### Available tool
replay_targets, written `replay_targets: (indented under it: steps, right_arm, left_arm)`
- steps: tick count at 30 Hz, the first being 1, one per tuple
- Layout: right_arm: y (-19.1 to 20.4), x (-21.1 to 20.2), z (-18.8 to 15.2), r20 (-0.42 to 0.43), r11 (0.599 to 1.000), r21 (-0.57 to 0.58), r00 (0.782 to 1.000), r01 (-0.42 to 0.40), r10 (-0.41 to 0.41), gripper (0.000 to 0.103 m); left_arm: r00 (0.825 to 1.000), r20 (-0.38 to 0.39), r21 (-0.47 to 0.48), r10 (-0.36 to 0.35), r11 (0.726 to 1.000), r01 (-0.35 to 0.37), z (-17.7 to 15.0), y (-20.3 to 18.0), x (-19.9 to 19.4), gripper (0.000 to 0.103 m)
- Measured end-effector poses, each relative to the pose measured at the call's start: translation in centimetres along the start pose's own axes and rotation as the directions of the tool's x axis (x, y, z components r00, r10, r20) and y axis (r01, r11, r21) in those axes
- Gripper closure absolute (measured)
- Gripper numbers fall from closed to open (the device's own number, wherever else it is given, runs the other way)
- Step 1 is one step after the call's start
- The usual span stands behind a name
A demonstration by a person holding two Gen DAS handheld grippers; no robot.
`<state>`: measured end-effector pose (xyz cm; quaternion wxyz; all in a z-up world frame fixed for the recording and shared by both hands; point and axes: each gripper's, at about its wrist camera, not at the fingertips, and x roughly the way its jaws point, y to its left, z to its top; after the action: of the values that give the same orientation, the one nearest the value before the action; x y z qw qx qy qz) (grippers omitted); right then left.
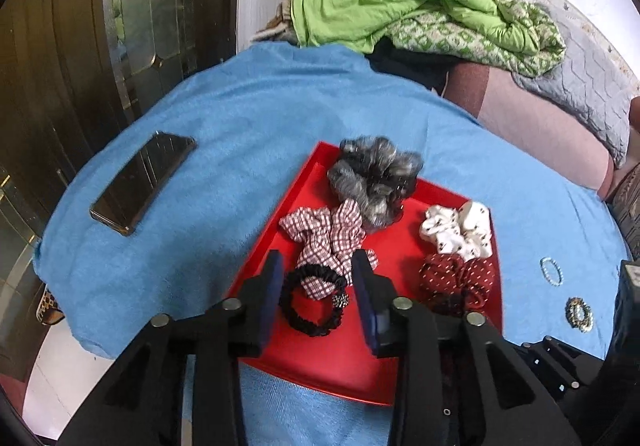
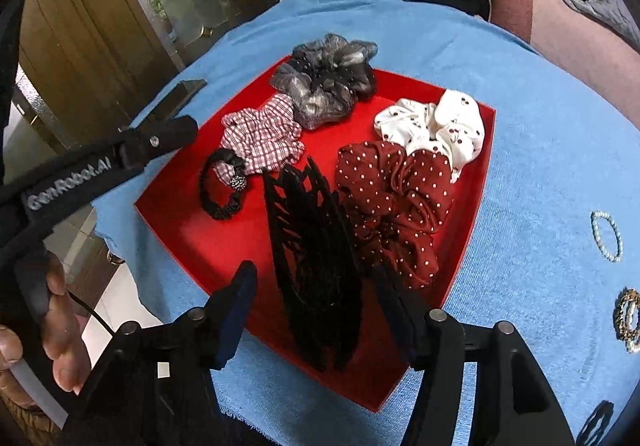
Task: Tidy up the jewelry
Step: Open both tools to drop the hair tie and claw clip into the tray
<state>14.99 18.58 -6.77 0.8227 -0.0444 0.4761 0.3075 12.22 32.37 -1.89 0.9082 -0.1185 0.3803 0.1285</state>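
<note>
Sorting hair pieces into tray: step in hand seems to be letting go of two items just set down.
Left gripper (image 1: 318,282): jaws partly apart, straddling the black hair tie (image 1: 313,300), pads seemingly clear of it; it holds nothing.
Right gripper (image 2: 316,310): jaws fairly wide, either side of the black claw clip (image 2: 310,266); whether the right pad touches the clip I cannot tell.
Red tray (image 1: 320,370): on the blue cloth (image 1: 224,125), middle of the scene.
In tray: grey scrunchie (image 1: 372,173) far; checked scrunchie (image 1: 324,234) just beyond the tie, overlapping it; white scrunchie (image 1: 456,230) far right; dotted maroon scrunchie (image 1: 460,278) near right, touching the clip.
Still out: pearl bracelet (image 2: 606,236) and beaded ring (image 2: 628,320) on cloth, right of tray.
Phone (image 1: 142,181): far left, well apart.
Doing it well: lift each gripper straight up and back so no pad drags tie or clip; the clip's teeth could snag the maroon fabric.
Next, likely: right gripper goes for the bracelet, approaching low with a narrow pinch.
</note>
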Motion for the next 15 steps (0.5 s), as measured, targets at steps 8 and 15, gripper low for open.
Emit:
replay_targets:
  steps: [8,15]
  right_arm:
    - [0.3,-3.2,-0.2,0.065,1.000,-0.024,0.998,-0.013,0.014,0.035]
    - [-0.3,-6.1,-1.2,0.114,0.999,-0.041,0.993,0.009,-0.005,0.033]
  left_arm:
    - [0.996,0.069,0.004,0.048,0.999,-0.049,0.7,-0.8,-3.5,0.056]
    - [0.991,0.112,0.033,0.072,0.997,-0.076,0.4,-2.7,-5.9,0.052]
